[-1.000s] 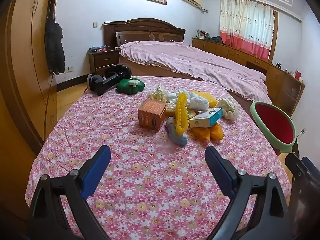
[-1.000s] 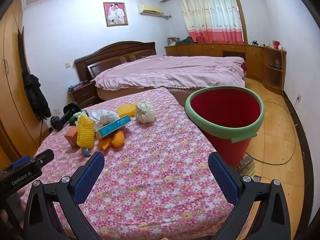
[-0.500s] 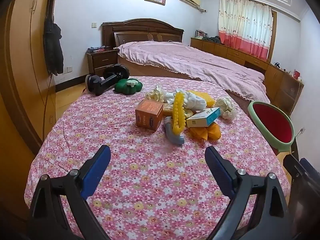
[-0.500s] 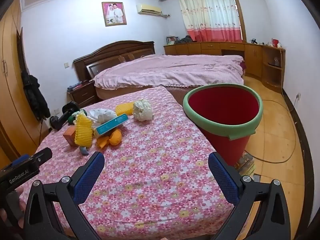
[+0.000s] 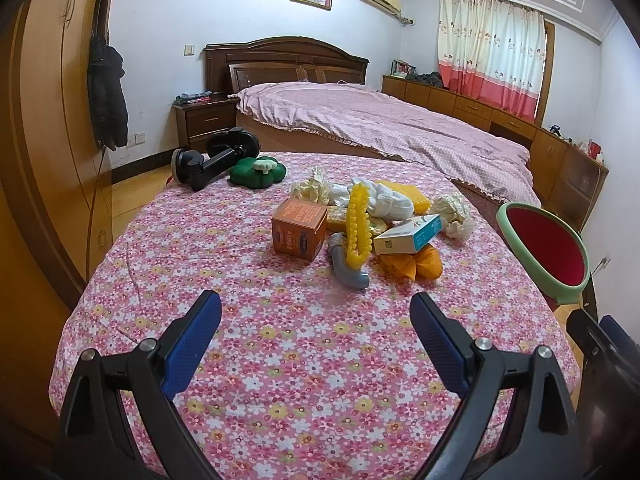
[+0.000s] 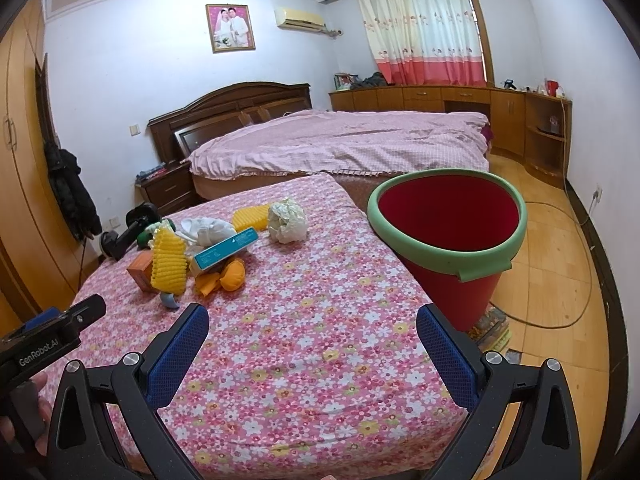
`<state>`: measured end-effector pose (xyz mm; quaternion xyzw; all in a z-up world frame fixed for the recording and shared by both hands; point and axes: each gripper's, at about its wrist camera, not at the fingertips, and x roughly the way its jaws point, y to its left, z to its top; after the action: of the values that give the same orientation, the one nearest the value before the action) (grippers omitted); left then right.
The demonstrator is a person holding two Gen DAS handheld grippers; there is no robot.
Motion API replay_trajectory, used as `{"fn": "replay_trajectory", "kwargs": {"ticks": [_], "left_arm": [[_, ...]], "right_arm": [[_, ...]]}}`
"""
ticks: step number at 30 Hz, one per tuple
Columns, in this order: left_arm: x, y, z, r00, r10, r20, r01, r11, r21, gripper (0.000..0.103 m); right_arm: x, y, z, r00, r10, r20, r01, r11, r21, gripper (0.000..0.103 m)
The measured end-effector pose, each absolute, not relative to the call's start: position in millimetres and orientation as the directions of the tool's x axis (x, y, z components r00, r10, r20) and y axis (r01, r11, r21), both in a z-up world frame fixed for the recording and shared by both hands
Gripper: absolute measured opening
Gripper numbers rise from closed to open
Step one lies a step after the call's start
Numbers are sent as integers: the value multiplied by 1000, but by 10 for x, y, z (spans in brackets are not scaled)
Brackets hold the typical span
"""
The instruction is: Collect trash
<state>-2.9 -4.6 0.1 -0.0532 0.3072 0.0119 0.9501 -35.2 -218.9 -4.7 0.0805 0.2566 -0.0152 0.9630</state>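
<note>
A pile of trash lies on the floral tablecloth [image 5: 280,340]: an orange box [image 5: 298,228], a yellow foam net [image 5: 357,226] over a grey tube [image 5: 347,266], a white-and-teal carton [image 5: 408,235], orange wrappers [image 5: 416,266], crumpled white paper [image 5: 454,210] and a yellow sponge [image 5: 402,196]. The pile also shows in the right wrist view, with the carton [image 6: 224,249] and paper ball [image 6: 286,220]. A red bin with a green rim [image 6: 446,226] stands off the table's right edge. My left gripper [image 5: 316,312] and right gripper [image 6: 312,326] are open, empty, short of the pile.
A black suction mount [image 5: 212,158] and a green flower-shaped cushion [image 5: 258,172] lie at the table's far left. A pink-covered bed [image 5: 380,128] stands behind. A wardrobe [image 5: 48,140] is at left. A cable [image 6: 560,280] runs over the wooden floor at right.
Both grippers have drawn back slightly from the table and risen a little, so the pile and bin look smaller and lower. Both stay open. Nothing on the table moved.
</note>
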Motion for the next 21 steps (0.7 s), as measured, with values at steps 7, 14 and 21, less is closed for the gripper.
{"fn": "replay_trajectory", "kwargs": {"ticks": [7, 14, 21], "left_arm": [[-28, -46, -1, 811, -10, -586, -56, 994, -93, 95], [-31, -43, 4, 811, -9, -585, -56, 994, -93, 95], [-38, -45, 16, 810, -5, -587, -59, 994, -91, 95]], "right_arm": [[-354, -2187, -45, 868, 13, -496, 69, 987, 148, 103], [-356, -2181, -41, 867, 13, -499, 71, 986, 149, 103], [-354, -2183, -39, 867, 12, -498, 72, 986, 149, 103]]}}
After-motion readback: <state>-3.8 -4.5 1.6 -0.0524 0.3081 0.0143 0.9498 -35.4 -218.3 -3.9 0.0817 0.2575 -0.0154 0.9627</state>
